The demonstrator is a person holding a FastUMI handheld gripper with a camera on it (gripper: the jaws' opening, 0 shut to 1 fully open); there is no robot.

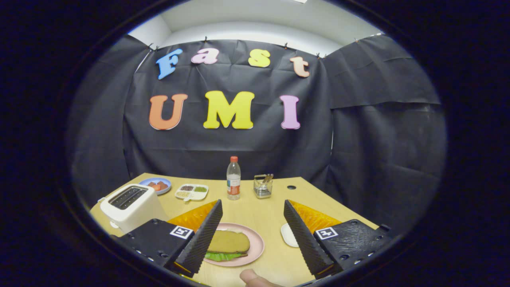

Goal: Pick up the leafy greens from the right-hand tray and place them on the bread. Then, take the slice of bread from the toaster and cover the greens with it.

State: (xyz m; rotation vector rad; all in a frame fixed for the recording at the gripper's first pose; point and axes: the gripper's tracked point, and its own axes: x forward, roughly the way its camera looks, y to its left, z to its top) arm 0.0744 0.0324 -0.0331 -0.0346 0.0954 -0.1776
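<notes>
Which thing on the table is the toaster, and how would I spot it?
Find the wooden table before the black cloth wall. The toaster is the cream box just beyond one finger of the open, empty gripper, in front of the blue plate. Unlike the flat dishes around it, it stands tall, with two dark slots on top.

You have one gripper (251, 215), its two fingers spread apart with nothing between them. Just ahead lies one pink plate (257, 247) holding one sandwich (228, 243). Beyond stand one toaster (131, 205), one bottle (233, 179), one blue plate (157, 184), one divided dish (191, 191) and one metal holder (263, 186).
</notes>
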